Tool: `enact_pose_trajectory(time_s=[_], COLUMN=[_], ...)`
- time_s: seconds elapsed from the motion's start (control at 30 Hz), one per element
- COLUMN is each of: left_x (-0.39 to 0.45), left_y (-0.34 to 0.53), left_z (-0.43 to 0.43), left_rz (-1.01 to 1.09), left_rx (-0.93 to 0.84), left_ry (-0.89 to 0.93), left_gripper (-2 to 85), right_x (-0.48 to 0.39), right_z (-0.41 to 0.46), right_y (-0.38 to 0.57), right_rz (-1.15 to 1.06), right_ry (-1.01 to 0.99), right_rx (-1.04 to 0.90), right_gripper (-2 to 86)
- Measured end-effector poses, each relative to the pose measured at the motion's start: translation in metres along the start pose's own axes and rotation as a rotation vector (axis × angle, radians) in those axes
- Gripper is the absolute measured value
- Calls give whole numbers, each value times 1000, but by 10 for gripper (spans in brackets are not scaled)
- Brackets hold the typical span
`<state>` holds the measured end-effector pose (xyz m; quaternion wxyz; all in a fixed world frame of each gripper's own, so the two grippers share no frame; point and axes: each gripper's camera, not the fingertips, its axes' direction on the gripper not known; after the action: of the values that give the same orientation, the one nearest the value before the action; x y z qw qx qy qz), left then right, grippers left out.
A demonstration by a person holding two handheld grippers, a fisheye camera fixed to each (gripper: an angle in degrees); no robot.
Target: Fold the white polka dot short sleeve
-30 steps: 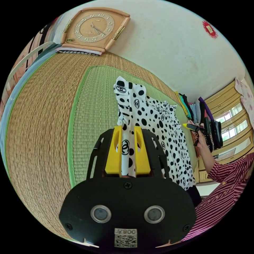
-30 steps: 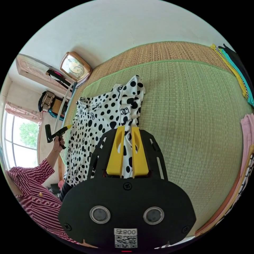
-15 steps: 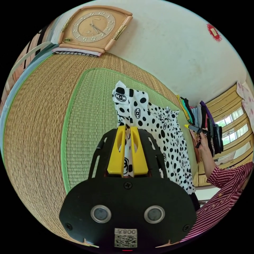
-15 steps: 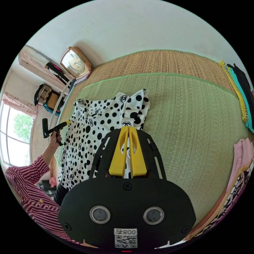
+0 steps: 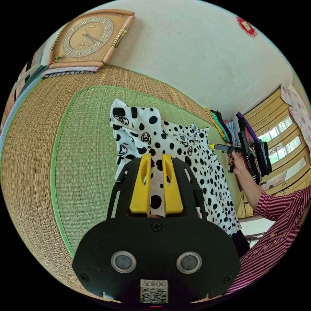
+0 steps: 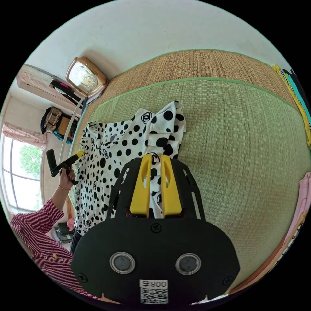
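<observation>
Both grippers' jaws, nearly together half a second ago, now stand a narrow gap apart with dotted cloth between them. In the left gripper view the clock has slid toward the upper left, which is camera motion.

Largest is the green mat, lying on a tan mat whose border shows along the top of the right gripper view. Right of centre in that view the green mat lies bare out to its edge, wide open room. In the left gripper view bare mat spreads across the left half.

The shirt lies flat on the green mat, centre left in the right gripper view, its lower edge reaching the mat's edge. One sleeve bunches up ahead of the right gripper; the other sleeve does the same ahead of the left gripper. Whether either pair of jaws presses the cloth cannot be told; each black housing hides the cloth below.

A person's striped sleeve sits at the lower right of the left gripper view, cut off by the frame. Folded clothes stack at the right there, too small to sort.
</observation>
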<state>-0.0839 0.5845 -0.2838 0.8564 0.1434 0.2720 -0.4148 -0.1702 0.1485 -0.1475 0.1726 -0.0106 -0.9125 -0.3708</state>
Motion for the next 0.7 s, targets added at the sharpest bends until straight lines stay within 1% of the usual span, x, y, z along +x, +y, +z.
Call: enact_pose_trajectory(time_s=[0.17,0.33,0.43,0.57,0.7], left_x=[1,3,10,39,78], left_y=[7,15,18,11,-8], left_z=[0,-11,-12,-3,6], left_rz=[-32,-69,-79,-8,136], left_rx=[16,71,93,84,68], left_ry=[-40,-67,-65,-43,-12], left_gripper=[59,62,66,72,75], right_x=[-8,-33,-26,-5,-5], right_z=[-12,-62,-57,-34,-46], right_y=[0,7,6,2,8], right_rz=[-15,-67,-45,21,61], right_ry=[5,48,93,36,10], right_rx=[6,90,60,4,77], right_gripper=[11,6,6,8,14])
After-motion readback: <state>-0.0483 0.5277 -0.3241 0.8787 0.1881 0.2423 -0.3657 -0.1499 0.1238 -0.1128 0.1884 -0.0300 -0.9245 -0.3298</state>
